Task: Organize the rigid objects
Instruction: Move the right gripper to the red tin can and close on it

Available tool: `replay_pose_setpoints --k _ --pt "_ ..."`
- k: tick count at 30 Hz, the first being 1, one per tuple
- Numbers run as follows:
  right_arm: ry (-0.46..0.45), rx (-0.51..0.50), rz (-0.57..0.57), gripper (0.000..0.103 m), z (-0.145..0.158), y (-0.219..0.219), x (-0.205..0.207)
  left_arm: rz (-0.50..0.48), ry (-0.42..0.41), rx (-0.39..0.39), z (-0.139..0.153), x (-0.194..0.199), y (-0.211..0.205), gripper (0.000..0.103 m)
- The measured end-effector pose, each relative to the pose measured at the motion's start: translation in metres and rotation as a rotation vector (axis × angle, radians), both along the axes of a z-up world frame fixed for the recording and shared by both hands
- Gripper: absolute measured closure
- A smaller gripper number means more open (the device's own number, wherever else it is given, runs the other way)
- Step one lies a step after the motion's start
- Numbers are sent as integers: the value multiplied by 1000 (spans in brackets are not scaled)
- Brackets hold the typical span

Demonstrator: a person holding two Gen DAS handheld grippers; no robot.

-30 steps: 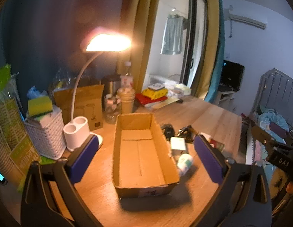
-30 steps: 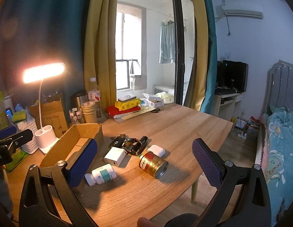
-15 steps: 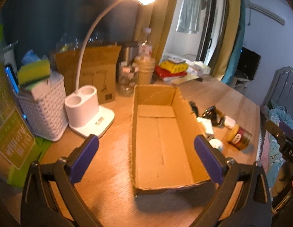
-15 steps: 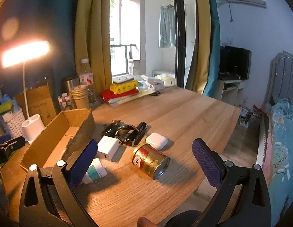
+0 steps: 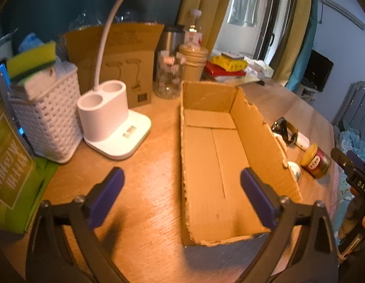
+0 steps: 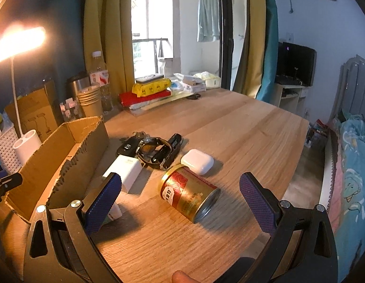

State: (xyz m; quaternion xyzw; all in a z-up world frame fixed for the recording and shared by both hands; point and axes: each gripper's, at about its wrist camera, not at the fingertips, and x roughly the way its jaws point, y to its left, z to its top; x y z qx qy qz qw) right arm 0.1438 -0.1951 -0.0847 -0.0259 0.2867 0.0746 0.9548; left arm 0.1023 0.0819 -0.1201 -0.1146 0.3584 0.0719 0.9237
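An empty cardboard box [image 5: 260,146] lies lengthwise on the wooden table. My left gripper [image 5: 182,193] hangs over its near left corner; the jaws are closing, the box's left wall runs between them, and no pad touches it. To the right of the box lie a red and gold can [image 6: 189,194] on its side, a white earbuds case [image 6: 197,161], a white charger [image 6: 125,169], a black watch [image 6: 156,151], a car key [image 6: 127,148] and a small white bottle [image 5: 293,168]. My right gripper [image 6: 181,202] stands open just in front of the can.
Left of the box stand a white lamp base [image 5: 111,122], a white basket [image 5: 45,120] with a sponge, and a green carton [image 5: 10,172]. A cardboard lamp box [image 5: 125,63], jar, paper cups and bottles line the back. The table edge [image 6: 298,155] drops off to the right.
Both grippers have come down and forward. The left one is now close over the box's near end with narrower jaws. The right one has closed in on the can.
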Motion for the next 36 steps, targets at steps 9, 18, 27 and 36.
replay_pose_setpoints --k 9,18,27,36 --pt "17 2 -3 1 -4 0 5 -5 62 -28 -13 6 3 51" --pt "39 6 -16 1 -19 -7 22 -19 91 -32 -21 9 3 83" --pt "91 35 -30 1 -37 -10 45 -26 93 -37 -23 10 2 91" --pt "116 25 -37 1 -42 -5 50 -33 92 -41 -23 11 3 93"
